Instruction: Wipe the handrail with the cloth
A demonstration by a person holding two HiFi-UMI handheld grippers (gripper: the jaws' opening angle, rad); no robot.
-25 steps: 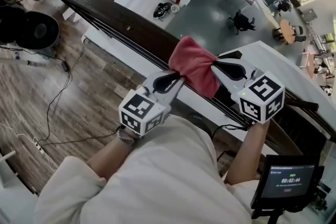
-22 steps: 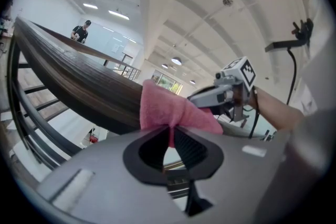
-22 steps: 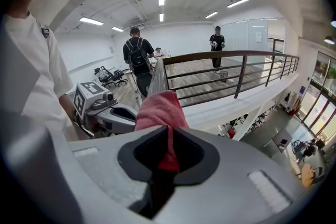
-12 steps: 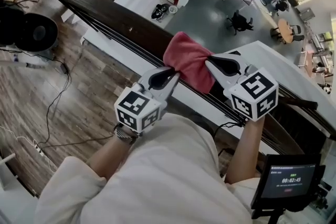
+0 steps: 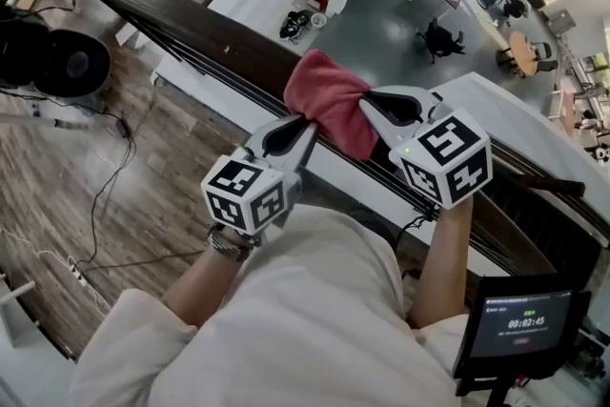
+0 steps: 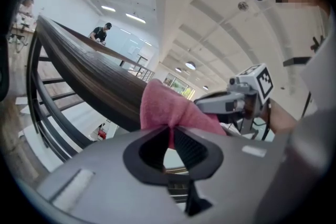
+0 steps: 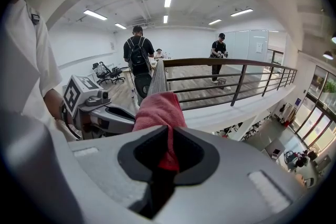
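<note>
Pinching the cloth point(image 5: 329, 100) from either side, the left gripper point(image 5: 301, 123) and right gripper point(image 5: 367, 108) each hold a fold in nearly closed jaws. The cloth lies draped over the handrail point(image 5: 210, 33). Within the last second grippers and cloth have slid slightly up-left along the rail, so the wipe seems under way, with a long stretch ahead. No container takes part.

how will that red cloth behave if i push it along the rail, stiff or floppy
Probably floppy: the cloth drapes over the handrail and bunches where the left gripper and right gripper pinch it. Likely light, as two small pinches manage it. Its fuzzy surface may drag on the smooth wood.
</note>
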